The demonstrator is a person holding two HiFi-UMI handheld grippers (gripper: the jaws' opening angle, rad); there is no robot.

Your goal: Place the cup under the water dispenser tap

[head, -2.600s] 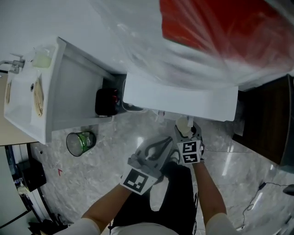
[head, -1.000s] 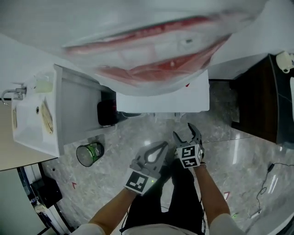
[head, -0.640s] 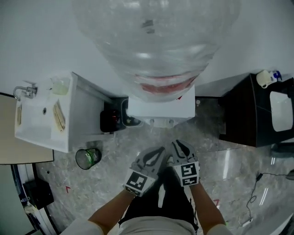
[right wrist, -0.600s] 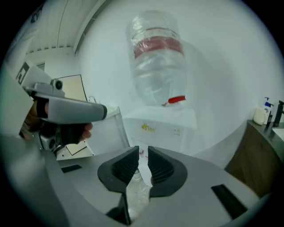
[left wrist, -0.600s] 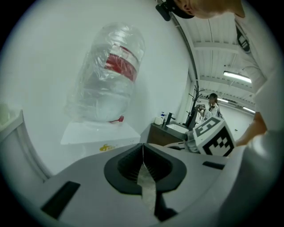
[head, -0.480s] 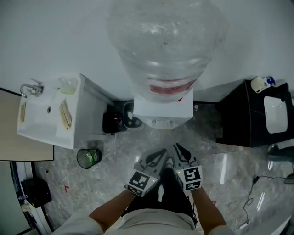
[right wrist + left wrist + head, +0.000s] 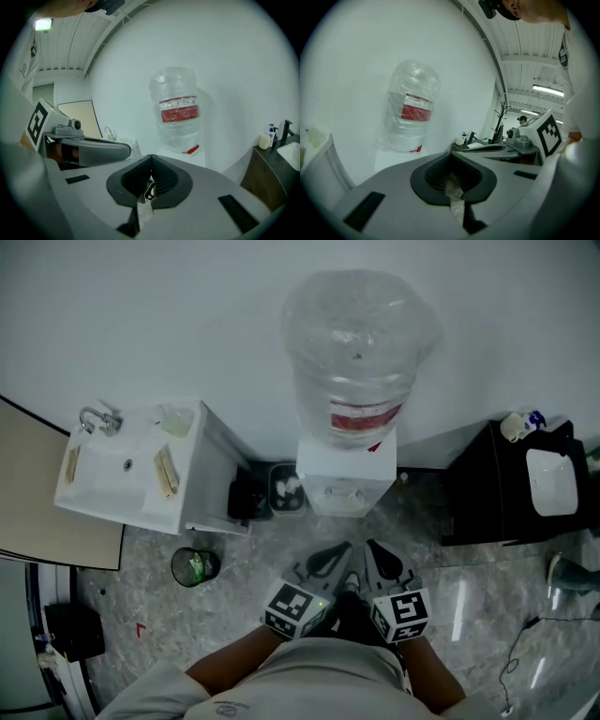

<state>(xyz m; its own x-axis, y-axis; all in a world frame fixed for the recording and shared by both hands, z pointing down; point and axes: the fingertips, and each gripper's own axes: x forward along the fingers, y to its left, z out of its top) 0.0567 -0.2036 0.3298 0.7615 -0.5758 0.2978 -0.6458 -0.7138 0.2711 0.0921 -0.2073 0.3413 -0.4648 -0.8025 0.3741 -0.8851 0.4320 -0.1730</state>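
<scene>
The water dispenser (image 7: pixel 348 474) stands against the white wall with a clear bottle (image 7: pixel 357 352) with a red label on top. It also shows in the left gripper view as the water dispenser (image 7: pixel 410 117) and in the right gripper view as the water dispenser (image 7: pixel 178 115). From this height I cannot make out a cup at its taps. Both grippers are held close to the person's body, well back from the dispenser. My left gripper (image 7: pixel 337 550) is shut and empty. My right gripper (image 7: pixel 371 547) is shut beside it, nothing between its jaws.
A white sink cabinet (image 7: pixel 131 465) stands left of the dispenser, with a small grey bin (image 7: pixel 286 488) and a black object (image 7: pixel 246 498) between them. A round bin with a green liner (image 7: pixel 194 566) sits on the marble floor. A dark cabinet with a basin (image 7: pixel 525 484) is at the right.
The view has risen and drawn back, so the dispenser looks small. The right gripper's jaws went from open to shut with nothing in them. Both grippers came back toward the body.
</scene>
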